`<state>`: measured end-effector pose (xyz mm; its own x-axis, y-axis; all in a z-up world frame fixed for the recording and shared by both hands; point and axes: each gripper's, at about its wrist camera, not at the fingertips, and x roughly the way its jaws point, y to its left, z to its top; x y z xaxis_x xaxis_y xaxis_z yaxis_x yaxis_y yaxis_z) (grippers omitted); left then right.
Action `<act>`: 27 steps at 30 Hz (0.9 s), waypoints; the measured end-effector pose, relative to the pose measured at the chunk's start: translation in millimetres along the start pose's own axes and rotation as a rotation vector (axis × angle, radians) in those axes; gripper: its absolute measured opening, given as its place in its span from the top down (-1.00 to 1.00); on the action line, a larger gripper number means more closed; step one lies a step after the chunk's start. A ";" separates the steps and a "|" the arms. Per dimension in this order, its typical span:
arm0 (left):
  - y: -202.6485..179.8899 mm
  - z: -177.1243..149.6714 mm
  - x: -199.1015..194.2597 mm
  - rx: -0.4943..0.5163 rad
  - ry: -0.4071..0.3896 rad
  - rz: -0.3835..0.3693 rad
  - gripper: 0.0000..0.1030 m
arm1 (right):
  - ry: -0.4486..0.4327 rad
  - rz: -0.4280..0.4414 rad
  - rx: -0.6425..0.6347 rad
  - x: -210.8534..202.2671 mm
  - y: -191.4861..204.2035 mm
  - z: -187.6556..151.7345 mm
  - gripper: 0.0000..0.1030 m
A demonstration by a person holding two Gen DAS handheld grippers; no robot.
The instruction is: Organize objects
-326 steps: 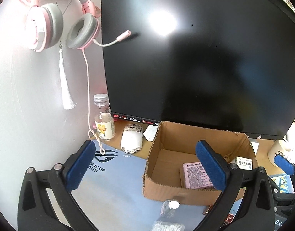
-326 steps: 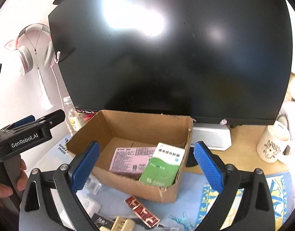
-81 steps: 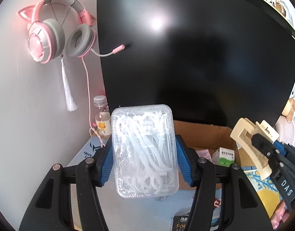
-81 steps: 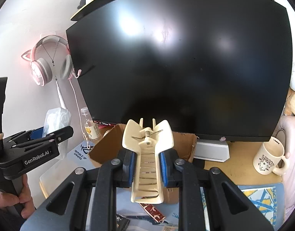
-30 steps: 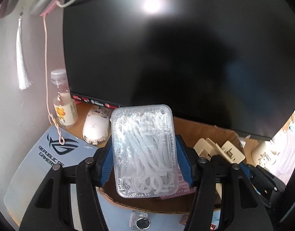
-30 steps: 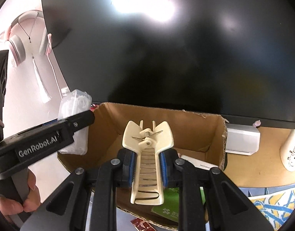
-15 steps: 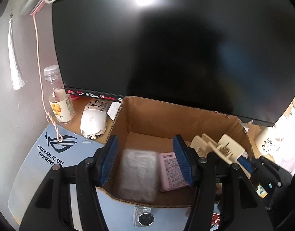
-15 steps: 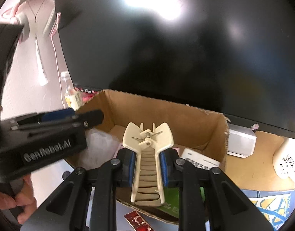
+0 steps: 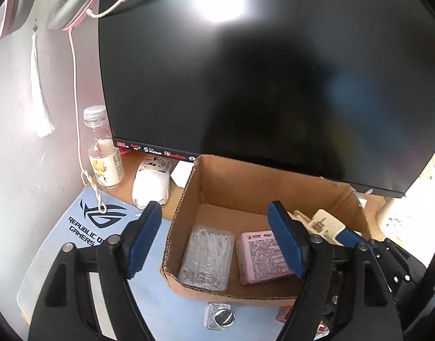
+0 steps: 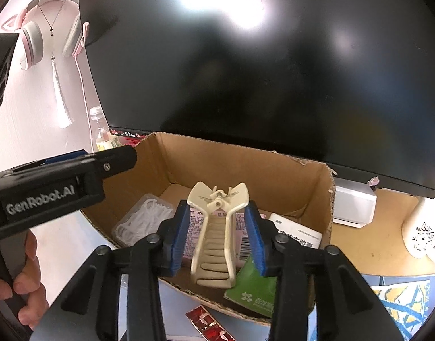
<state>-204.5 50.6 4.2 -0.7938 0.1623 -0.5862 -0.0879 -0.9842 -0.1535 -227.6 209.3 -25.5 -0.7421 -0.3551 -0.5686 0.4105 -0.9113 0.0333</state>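
- Step in hand: release of the cream hair claw clip into the cardboard box. The right gripper has just been opening its jaws; the clip sits between the blue pads, which appear to have parted from its sides, and its lower end is blurred, so it is judged to be dropping.
- Recommended practice: keep the right gripper above the box interior until the clip has left the jaws completely, then draw back up and clear of the near wall so that no finger catches the cardboard.
- The clip should land on the pink box or the green box lying inside; a low release limits bouncing over the rim.
- The left gripper has also just been opening its jaws; they stand wide with nothing between them. The clear tray of floss picks lies flat on the box floor, just beside the pink box.
- Pose: both grippers point forward and downward over the near edge of the box, side by side, in front of the dark monitor. A hand grips the left tool's handle.
- Items remaining on the desk mat include a small clear case near the box front.
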 end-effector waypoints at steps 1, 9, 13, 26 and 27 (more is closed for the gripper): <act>0.7 0.3 -2.5 0.006 -0.002 -0.001 -0.61 | -0.005 -0.005 -0.001 -1.5 0.3 -0.1 0.17; 12.8 1.4 -20.1 -0.028 -0.038 0.043 -0.85 | -0.015 0.001 -0.013 -12.8 3.1 -2.8 -0.19; 16.9 0.6 -26.1 -0.029 -0.047 0.068 -0.86 | -0.020 0.006 -0.013 -18.2 4.8 -2.0 -0.32; 25.5 -4.4 -47.7 -0.056 -0.083 0.107 -0.87 | -0.085 -0.013 -0.033 -48.4 7.0 -6.1 -0.82; 25.5 -5.0 -49.8 -0.051 -0.085 0.112 -0.88 | -0.085 -0.020 -0.032 -49.8 6.5 -7.5 -0.83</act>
<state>-164.2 17.7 25.5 -0.8453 0.0425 -0.5327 0.0334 -0.9907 -0.1320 -184.0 222.6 -3.1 -0.7922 -0.3543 -0.4969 0.4107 -0.9117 -0.0047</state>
